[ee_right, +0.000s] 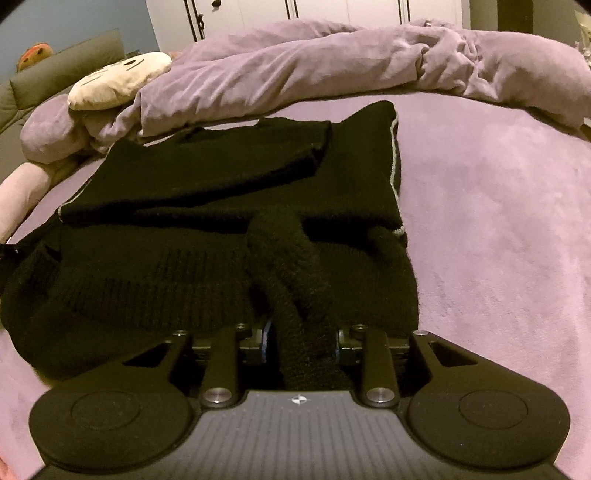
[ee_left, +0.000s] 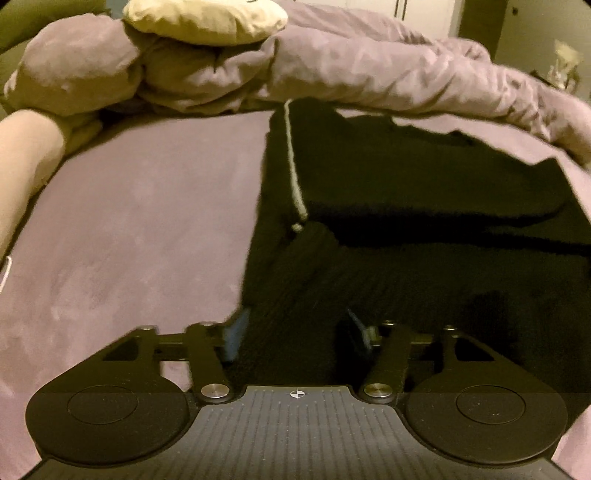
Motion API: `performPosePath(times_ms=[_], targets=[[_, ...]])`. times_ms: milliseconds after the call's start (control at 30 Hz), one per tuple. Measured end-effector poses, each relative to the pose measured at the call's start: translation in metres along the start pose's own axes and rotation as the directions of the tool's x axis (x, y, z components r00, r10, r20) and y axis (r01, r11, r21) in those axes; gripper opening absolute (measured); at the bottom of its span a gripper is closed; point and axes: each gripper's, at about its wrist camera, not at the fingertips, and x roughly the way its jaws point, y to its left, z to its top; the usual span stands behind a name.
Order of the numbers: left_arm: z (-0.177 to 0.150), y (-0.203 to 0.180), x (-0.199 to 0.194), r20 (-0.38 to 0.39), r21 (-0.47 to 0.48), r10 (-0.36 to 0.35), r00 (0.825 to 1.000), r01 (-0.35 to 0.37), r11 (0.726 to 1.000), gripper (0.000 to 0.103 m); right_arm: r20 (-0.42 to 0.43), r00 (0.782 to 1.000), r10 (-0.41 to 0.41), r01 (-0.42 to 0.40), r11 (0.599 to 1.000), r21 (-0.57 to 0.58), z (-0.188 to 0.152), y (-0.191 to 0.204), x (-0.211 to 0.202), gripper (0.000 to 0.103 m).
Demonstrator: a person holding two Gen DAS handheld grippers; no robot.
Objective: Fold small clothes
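Left wrist view: I look forward along my left gripper (ee_left: 295, 332) over a bed (ee_left: 129, 229) with a purple cover.
Left gripper: its fingers (ee_left: 234, 332) pinch a ribbed edge of the sweater (ee_left: 424, 221); black knit fills the gap between them.
Sweater: black, lying on the bed, filling the right half of this view, partly folded with a layer doubled over on top.
Trim: a pale line (ee_left: 293, 162) runs along one sweater edge, from far to near, ending just ahead of the gripper.
Duvet: a bunched purple duvet (ee_left: 369, 70) lies across the far side of the bed, just beyond the sweater.
Pillow: a cream pillow (ee_left: 207, 20) sits on the duvet heap at the far left.

Right wrist view: I look along my right gripper (ee_right: 302, 345) from the near edge of the same sweater (ee_right: 221, 184).
Right gripper: its fingers (ee_right: 266, 341) are pressed on a thick rolled strip of black knit, a sleeve by its shape, which rises from the sweater into the gap.
Sweater: spread on the bed (ee_right: 498, 221) left of centre, ribbed hem nearest me, a folded layer farther off.
Trim: the pale line (ee_right: 394, 162) runs down the sweater's right edge.
Duvet: heaped along the far side (ee_right: 295, 66).
Pillow: cream, with dark drawn lines, at the far left (ee_right: 118, 79).
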Motion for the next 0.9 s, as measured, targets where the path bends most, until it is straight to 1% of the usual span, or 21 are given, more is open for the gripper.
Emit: performPosePath(times_ms=[33,100,133,167,233,333,400,467,533,567,633,667,733,767,800,867,900], targets=[[0.000,-0.002,0.001,-0.004,0.017,0.017,1.000,-0.017,1.000,0.047,0.004,1.000,0.007,-0.007,1.000,-0.005,-0.001,0.001,-0.002,0.016],[0.000,-0.003,-0.001,0.006,0.036,0.032,0.999,-0.032,0.999,0.027,0.021,1.000,0.014,-0.014,1.000,-0.014,-0.002,0.003,-0.008,0.013],[0.001,-0.001,-0.002,0.007,0.033,0.041,0.999,-0.041,0.999,0.023,0.029,0.999,0.019,-0.019,1.000,-0.013,-0.001,0.003,-0.010,0.012],[0.001,0.001,-0.003,0.009,0.024,0.043,0.999,-0.043,0.999,0.021,0.033,0.999,0.020,-0.020,1.000,-0.007,-0.001,0.002,-0.012,0.012],[0.002,0.007,-0.008,0.027,-0.011,0.021,0.999,-0.021,1.000,0.018,0.040,0.999,0.027,-0.027,1.000,0.010,-0.001,-0.002,-0.015,0.011],[0.001,0.013,-0.020,0.079,-0.048,-0.002,0.997,0.006,0.999,0.017,0.049,0.998,0.030,-0.031,0.999,0.035,-0.002,-0.007,-0.018,0.011],[-0.001,0.019,-0.028,0.111,-0.086,-0.019,0.994,0.029,0.996,0.015,0.046,0.999,0.023,-0.024,0.999,0.025,-0.003,-0.008,-0.018,0.011],[-0.004,0.025,-0.035,0.157,-0.100,-0.045,0.986,0.062,0.993,0.010,0.033,0.999,0.022,-0.022,1.000,0.018,-0.005,-0.008,-0.017,0.011],[-0.006,0.030,-0.040,0.175,-0.112,-0.061,0.983,0.081,0.990,0.010,0.022,0.999,0.027,-0.027,0.999,0.019,-0.007,-0.009,-0.015,0.011],[-0.007,0.032,-0.040,0.177,-0.112,-0.058,0.983,0.079,0.991,0.010,0.021,0.999,0.027,-0.028,0.999,0.018,-0.007,-0.009,-0.014,0.011],[-0.007,0.033,-0.035,0.155,-0.087,-0.068,0.985,0.082,0.993,0.011,0.017,0.999,0.035,-0.036,0.999,0.020,-0.008,-0.009,-0.012,0.011],[-0.006,0.031,-0.032,0.135,-0.066,-0.084,0.987,0.093,0.993,0.014,0.015,0.999,0.038,-0.038,0.999,0.026,-0.008,-0.009,-0.011,0.012],[-0.001,0.026,-0.026,0.113,-0.027,-0.110,0.987,0.114,0.993,0.032,0.009,0.999,0.044,-0.044,0.998,0.042,-0.007,-0.010,-0.008,0.014],[0.001,0.022,-0.022,0.103,-0.002,-0.119,0.987,0.120,0.993,0.046,0.008,0.999,0.046,-0.046,0.998,0.050,-0.007,-0.010,-0.007,0.016],[0.004,0.018,-0.016,0.087,0.024,-0.119,0.989,0.117,0.993,0.055,0.007,0.999,0.048,-0.048,0.997,0.057,-0.007,-0.010,-0.006,0.016],[0.009,0.010,-0.002,0.040,0.064,-0.111,0.993,0.108,0.992,0.057,0.004,0.999,0.053,-0.053,0.997,0.064,-0.006,-0.010,-0.005,0.018],[0.011,0.006,0.004,0.022,0.079,-0.100,0.995,0.098,0.992,0.053,0.003,0.999,0.054,-0.054,0.997,0.063,-0.006,-0.009,-0.005,0.018]])
